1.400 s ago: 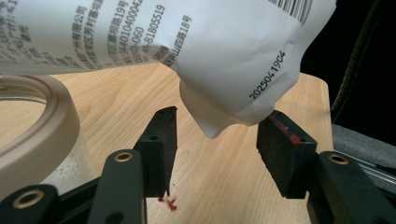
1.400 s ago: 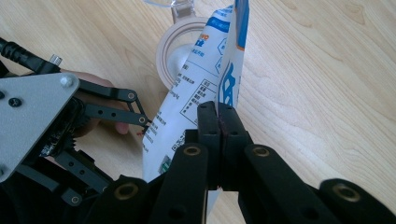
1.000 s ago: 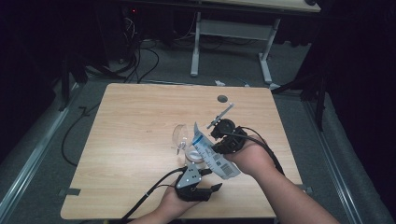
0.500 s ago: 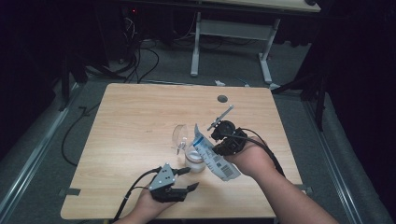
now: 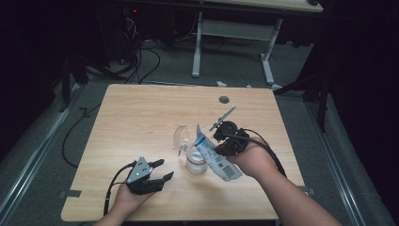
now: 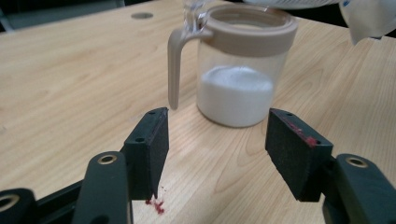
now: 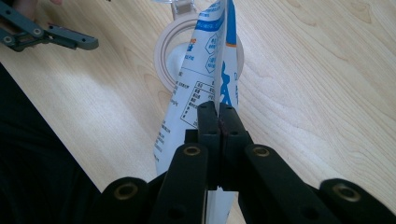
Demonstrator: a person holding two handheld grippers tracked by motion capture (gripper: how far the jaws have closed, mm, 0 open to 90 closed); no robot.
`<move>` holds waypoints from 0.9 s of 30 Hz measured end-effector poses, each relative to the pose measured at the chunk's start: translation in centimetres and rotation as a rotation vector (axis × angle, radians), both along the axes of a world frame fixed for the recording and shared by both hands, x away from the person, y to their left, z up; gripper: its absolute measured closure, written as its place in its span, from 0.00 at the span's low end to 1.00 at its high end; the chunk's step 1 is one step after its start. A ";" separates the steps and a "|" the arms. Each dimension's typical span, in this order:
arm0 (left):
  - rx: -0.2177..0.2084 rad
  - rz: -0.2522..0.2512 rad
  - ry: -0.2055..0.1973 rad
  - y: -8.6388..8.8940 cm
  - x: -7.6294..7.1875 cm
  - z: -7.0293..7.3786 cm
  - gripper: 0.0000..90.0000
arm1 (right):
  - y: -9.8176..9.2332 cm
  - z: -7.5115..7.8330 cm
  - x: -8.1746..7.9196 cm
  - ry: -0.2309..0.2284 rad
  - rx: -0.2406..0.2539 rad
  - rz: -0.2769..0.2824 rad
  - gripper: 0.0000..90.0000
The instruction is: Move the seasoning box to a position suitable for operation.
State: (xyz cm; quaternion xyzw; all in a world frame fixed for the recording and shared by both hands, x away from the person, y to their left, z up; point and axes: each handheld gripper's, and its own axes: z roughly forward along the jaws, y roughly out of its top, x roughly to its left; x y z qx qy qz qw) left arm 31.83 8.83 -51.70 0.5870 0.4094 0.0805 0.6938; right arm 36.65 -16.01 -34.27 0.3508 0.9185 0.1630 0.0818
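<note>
Counting approx: 1 worktop (image 5: 141, 108) sitting in the middle. 1 clear jug (image 5: 196, 162) w/ beige rim, holding white powder. 1 blue-and-white pouch (image 5: 214, 155) hanging over it. 2 grippers showing: left gripper (image 5: 160, 170), right gripper (image 5: 221, 141). 2 hands coming in from the bottom edge. 1 second table standing at the back.

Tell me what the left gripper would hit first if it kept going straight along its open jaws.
Probably the clear jar of white powder: it stands straight ahead of the left gripper, between the open jaws' line. Its beige handle sits nearest, so that may touch first.
</note>
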 end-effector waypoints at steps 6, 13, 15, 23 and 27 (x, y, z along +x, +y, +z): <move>-0.010 0.007 0.013 0.2 0.5 -0.2 0.45 | -0.9 0.0 0.0 -0.007 0.005 -0.017 1.00; -0.016 0.012 0.024 0.5 0.8 -0.2 0.45 | -2.4 -0.4 0.1 -0.009 0.003 -0.059 1.00; -0.015 0.012 0.023 0.5 0.8 -0.2 0.45 | -2.9 -0.7 0.2 -0.006 0.004 -0.072 1.00; -0.021 0.006 0.013 0.7 0.7 0.0 0.45 | -4.7 -1.8 0.3 0.004 0.000 -0.105 1.00; -0.013 0.004 0.015 0.7 0.8 -0.1 0.46 | -5.3 -2.3 0.4 0.007 -0.004 -0.119 1.00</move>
